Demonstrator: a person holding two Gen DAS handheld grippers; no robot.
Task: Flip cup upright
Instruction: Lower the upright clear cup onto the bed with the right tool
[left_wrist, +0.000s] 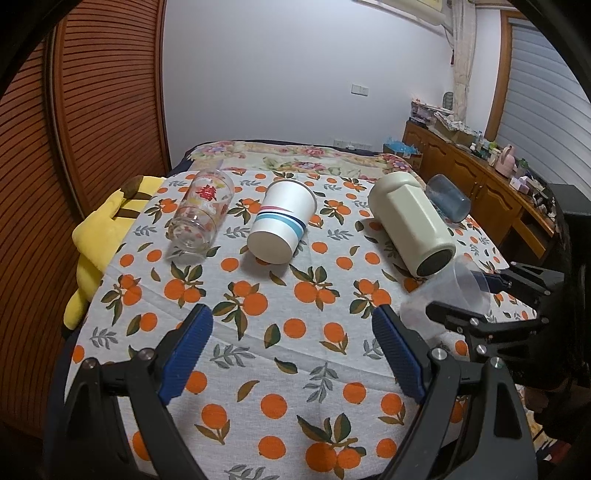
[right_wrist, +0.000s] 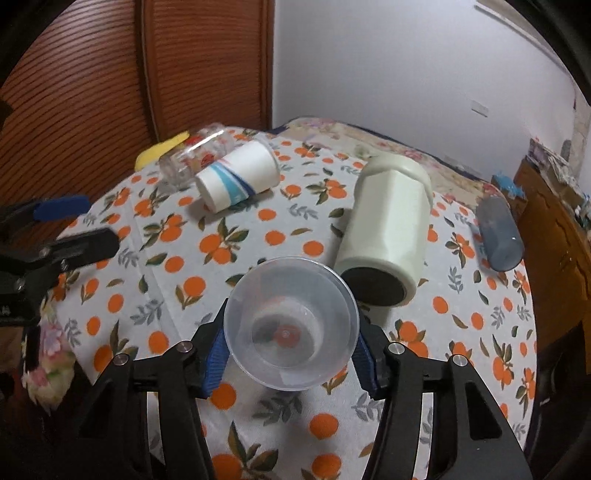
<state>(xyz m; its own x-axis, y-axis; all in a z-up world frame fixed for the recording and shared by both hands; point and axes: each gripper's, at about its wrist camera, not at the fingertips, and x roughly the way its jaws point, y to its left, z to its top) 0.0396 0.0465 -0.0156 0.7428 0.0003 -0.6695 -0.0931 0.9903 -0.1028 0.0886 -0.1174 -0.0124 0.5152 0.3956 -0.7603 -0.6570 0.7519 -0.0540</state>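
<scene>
Between the right hand-held gripper (right_wrist: 291, 354) pads sits a clear plastic cup (right_wrist: 291, 328), unlabelled; left hand-held gripper (left_wrist: 291, 354) gapes empty.

dim, even indoor light; soft shadows under the cream mug (left_wrist: 412, 221); fisheye bending and black vignette at edges; slight blur.

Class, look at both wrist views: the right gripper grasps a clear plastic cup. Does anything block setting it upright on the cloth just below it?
Nothing visible does. The right gripper holds the clear plastic cup over bare orange-print tablecloth. The nearest thing, the cream faceted tumbler, lies on its side just beyond the cup.
</scene>
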